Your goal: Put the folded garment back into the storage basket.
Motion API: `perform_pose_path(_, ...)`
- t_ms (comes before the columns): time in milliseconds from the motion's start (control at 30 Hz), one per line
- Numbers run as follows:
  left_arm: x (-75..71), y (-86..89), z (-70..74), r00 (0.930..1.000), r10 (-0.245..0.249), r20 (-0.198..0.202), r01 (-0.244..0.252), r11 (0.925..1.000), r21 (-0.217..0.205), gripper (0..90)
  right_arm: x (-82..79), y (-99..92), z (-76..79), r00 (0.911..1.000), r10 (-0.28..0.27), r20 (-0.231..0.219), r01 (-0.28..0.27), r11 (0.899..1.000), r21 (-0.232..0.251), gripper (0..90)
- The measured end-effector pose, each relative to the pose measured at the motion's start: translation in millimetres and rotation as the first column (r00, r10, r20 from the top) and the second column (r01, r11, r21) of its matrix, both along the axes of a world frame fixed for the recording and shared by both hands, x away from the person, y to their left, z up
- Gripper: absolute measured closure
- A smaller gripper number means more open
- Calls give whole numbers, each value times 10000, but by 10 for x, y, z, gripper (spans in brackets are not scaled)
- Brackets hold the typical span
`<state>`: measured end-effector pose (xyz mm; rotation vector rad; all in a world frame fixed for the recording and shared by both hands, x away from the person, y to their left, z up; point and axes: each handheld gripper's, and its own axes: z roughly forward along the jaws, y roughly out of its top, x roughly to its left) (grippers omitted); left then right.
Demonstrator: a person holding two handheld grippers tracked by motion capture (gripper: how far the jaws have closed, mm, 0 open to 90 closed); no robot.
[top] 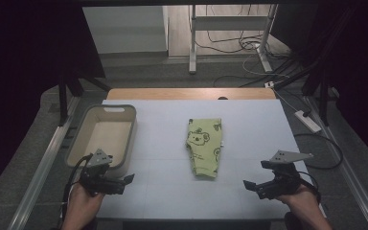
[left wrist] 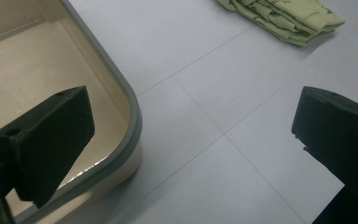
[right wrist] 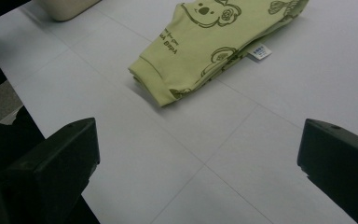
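Right tool (top: 255, 184) & left tool (top: 124, 181) spread, empty; folded green garment (top: 204, 146) between, apart; bin (top: 76, 143) prob. empty.

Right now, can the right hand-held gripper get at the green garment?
Probably yes. The right hand-held gripper is open and aimed toward the garment, with bare table between them and nothing in the way.

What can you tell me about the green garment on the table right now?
The green garment is a small folded piece of light green knit fabric printed with dark koala faces and some lettering. It lies flat near the middle of the white table, its ribbed cuff end toward the person. A small white tag sticks out from one long edge. Neither gripper touches it, and the beige basket stands apart on its left.
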<state>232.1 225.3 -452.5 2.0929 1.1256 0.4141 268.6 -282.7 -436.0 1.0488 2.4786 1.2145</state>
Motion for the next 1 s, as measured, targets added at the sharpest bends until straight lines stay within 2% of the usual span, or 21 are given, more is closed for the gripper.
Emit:
perform_pose_path(267, 88, -93, 27, 9999, -124, -48, 125, 9998, 147, 0, 31, 87, 13, 9996, 295, -47, -294, 9989, 353, 0)
perform_pose_path(667, 220, -183, 49, 9995, -268, 162, 266, 9995, 151, 0, 83, 189, 13, 9990, 431, -111, -428, 9987, 260, 0)
perform_pose_path(1000, 324, -266, 51, 9983, -561, 124, 559, 9983, 190, 0, 122, 257, 9, 9981, 582, -185, -577, 9980, 257, 0)
